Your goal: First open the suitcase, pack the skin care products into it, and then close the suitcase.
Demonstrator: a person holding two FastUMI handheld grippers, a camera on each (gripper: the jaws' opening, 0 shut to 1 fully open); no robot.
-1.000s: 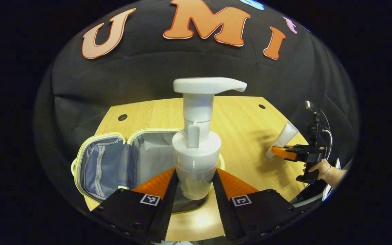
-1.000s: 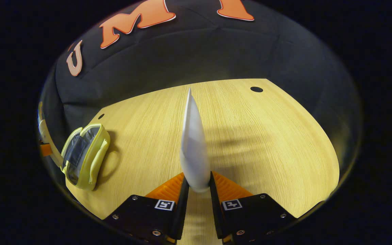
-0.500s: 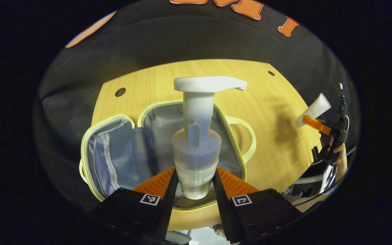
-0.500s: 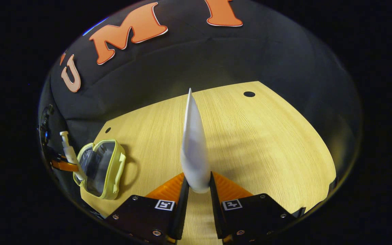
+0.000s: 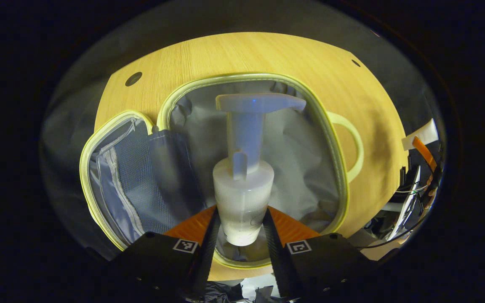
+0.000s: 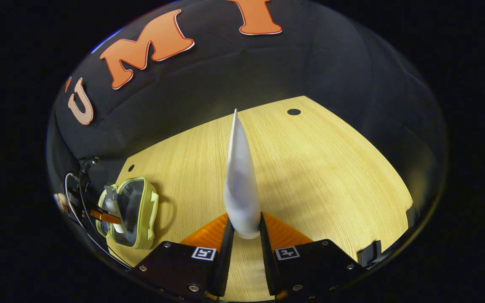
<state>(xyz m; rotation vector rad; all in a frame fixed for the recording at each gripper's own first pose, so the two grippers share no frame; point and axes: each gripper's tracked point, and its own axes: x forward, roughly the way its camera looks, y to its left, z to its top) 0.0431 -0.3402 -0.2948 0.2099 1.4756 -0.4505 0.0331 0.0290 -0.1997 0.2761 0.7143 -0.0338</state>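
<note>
Between the left tongs: left tongs (image 5: 242, 229) are closed on a pump bottle (image 5: 243, 198), one finger pressing each side of its lower body; the bottle stands along the fingers, pump head farthest from the camera.
Under the bottle: suitcase (image 5: 335, 168) lies open on the bench (image 5: 234, 54); the bottle hangs over its right half, which is lined with crumpled grey fabric; whether the bottle touches the lining cannot be told.
Suitcase halves: left half (image 5: 129, 181) folds out beside the right one and carries a mesh pocket with a zip; a pale yellow-green trim runs round both rims.
Suitcase handle: a loop handle (image 5: 352, 145) sticks out from the right half's outer edge, lying on the bench.
Between the right tongs: right tongs (image 6: 244, 233) are closed on a white tube (image 6: 239, 181), both fingers pressing its thick end; the flat crimped end points away from the camera.
Tube position: held above bare bench (image 6: 331, 168), well apart from the suitcase (image 6: 143, 210) at the bench's left end.
Far off, right gripper view: the left tongs hold the bottle (image 6: 112, 206) over the open suitcase.
Far off, left gripper view: the tube (image 5: 421, 134) shows at the right edge, beyond the bench's edge from the suitcase.
</note>
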